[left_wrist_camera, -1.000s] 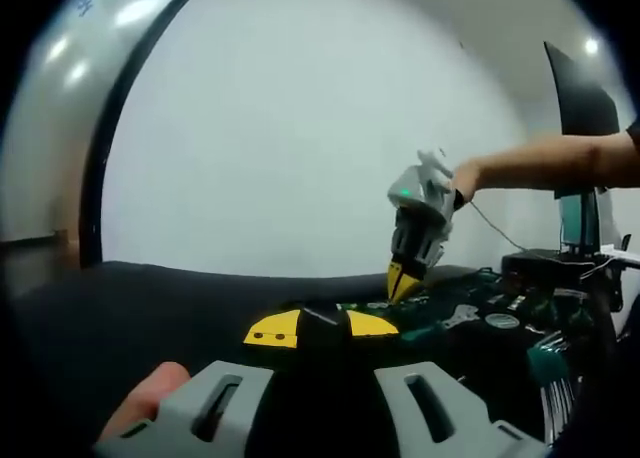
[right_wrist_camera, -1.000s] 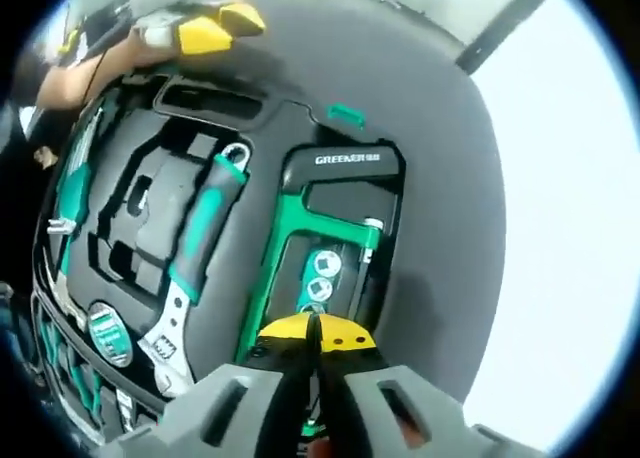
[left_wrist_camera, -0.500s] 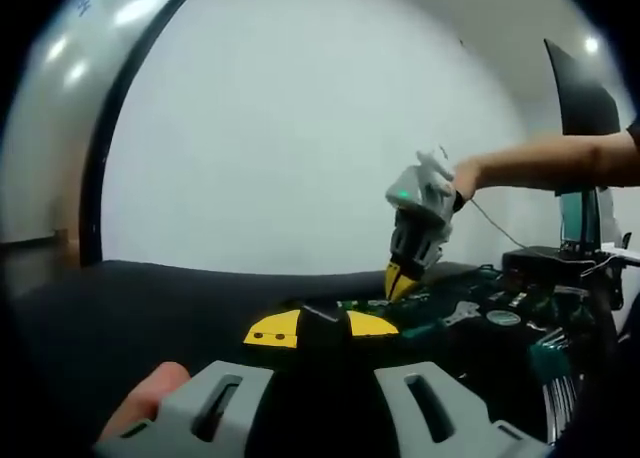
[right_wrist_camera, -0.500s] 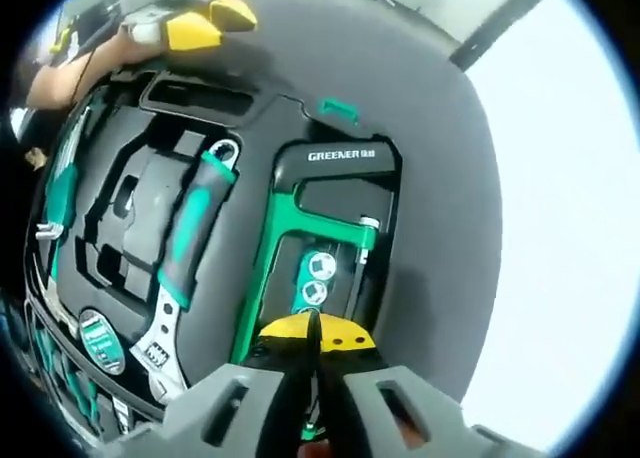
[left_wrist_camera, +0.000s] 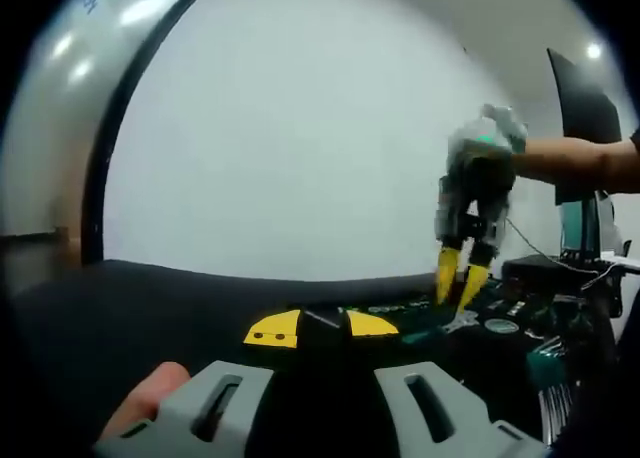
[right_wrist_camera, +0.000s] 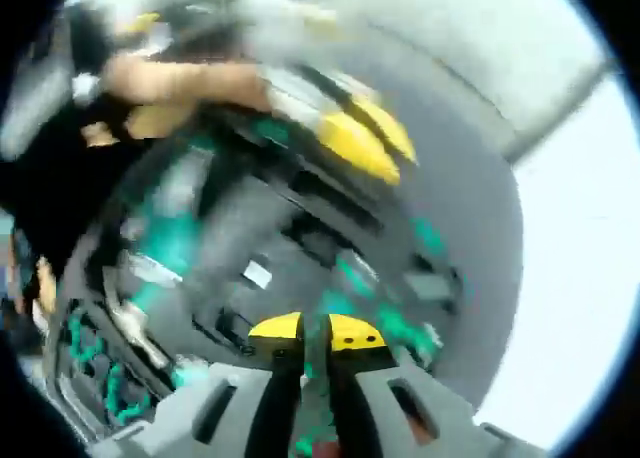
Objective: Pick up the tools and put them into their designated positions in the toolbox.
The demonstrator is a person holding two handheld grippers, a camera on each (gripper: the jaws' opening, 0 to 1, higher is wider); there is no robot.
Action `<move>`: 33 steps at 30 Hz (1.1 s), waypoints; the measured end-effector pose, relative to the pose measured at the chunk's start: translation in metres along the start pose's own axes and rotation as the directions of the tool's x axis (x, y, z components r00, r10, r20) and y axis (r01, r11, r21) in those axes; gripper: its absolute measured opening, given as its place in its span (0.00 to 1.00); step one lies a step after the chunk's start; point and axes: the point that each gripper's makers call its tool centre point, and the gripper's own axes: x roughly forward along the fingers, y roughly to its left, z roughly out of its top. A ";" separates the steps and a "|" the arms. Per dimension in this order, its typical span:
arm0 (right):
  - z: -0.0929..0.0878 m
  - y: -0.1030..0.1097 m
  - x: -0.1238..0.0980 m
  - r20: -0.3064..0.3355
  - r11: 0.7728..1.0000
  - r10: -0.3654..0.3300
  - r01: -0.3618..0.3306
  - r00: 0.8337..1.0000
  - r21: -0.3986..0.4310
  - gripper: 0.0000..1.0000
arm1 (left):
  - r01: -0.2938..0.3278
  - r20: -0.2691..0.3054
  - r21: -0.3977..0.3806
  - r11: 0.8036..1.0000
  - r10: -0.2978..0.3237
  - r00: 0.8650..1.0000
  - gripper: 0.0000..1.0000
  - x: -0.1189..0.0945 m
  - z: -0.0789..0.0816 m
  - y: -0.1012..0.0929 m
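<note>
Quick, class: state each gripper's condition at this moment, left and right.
Left gripper: yellow-tipped jaws shut, nothing seen held between them.
Right gripper: yellow-tipped jaws slightly apart, holding nothing, above the open black toolbox.

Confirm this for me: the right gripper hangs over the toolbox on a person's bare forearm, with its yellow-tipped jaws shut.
Not shut. In the left gripper view the right gripper has its two yellow-tipped jaws standing apart, with a gap between them, so it is open. The rest holds: it hangs over the toolbox, on a person's bare forearm.
</note>
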 end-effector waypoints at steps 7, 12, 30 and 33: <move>0.004 0.011 0.031 -0.075 0.990 0.064 -0.073 0.995 -0.119 0.07 | -0.005 0.000 -0.004 1.000 0.005 1.000 0.13 -0.001 0.000 0.001; -0.009 0.012 0.036 -0.156 0.931 0.104 -0.152 0.982 -0.331 0.07 | 0.003 -0.005 0.004 1.000 -0.002 1.000 0.13 0.001 -0.001 -0.002; -0.021 0.019 0.049 -0.287 0.799 0.196 -0.322 0.938 -0.507 0.04 | 0.007 0.003 0.002 1.000 -0.007 1.000 0.13 -0.003 0.001 -0.003; -0.017 0.016 0.047 -0.249 0.818 0.179 -0.285 0.952 -0.500 0.00 | 0.008 0.009 0.000 1.000 -0.008 1.000 0.13 -0.004 0.002 -0.003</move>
